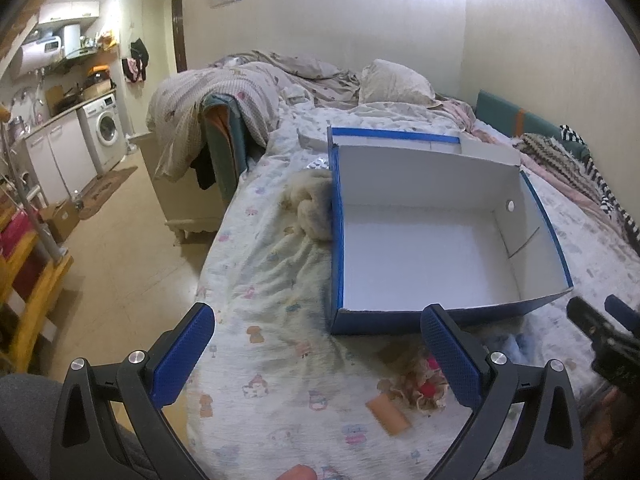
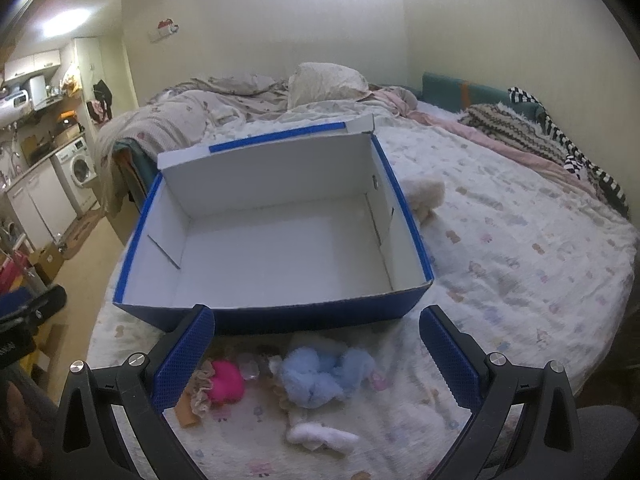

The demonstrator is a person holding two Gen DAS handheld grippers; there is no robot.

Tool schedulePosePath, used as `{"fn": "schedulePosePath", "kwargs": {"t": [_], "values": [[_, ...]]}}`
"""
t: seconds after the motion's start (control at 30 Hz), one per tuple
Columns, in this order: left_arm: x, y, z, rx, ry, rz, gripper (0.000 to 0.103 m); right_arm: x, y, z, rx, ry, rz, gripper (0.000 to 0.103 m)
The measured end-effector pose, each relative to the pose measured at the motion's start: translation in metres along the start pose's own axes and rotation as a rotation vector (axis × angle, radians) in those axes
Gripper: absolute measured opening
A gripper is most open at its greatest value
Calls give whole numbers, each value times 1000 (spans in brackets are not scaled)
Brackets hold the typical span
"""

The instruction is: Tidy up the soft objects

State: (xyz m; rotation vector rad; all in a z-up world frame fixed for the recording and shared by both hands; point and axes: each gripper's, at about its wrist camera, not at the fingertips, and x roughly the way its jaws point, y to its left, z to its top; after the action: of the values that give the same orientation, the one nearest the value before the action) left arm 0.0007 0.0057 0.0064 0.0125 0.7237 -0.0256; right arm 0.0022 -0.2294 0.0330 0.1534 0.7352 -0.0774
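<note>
I saw my left gripper (image 1: 316, 356) gaping above the printed bedsheet (image 1: 260, 280), near the blue cardboard box with white inside (image 1: 420, 256); a cream fluffy plush (image 1: 310, 208) touched its side.

Blown-out ceiling glare, dim yellowish room, fisheye-curved edges, slight blur.

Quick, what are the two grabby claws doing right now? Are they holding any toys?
Left hand-held gripper: open, holding nothing.
Right hand-held gripper: open, holding nothing.
</note>
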Motion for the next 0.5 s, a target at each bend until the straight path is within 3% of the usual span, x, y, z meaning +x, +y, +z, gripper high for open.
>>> {"fn": "schedulePosePath", "kwargs": {"t": [0.4, 0.5], "values": [[12, -3, -2, -3, 41, 16, 103, 7, -11, 2, 67, 39, 51, 103], [25, -7, -6, 23, 95, 29, 103, 9, -12, 2, 76, 52, 54, 103]]}}
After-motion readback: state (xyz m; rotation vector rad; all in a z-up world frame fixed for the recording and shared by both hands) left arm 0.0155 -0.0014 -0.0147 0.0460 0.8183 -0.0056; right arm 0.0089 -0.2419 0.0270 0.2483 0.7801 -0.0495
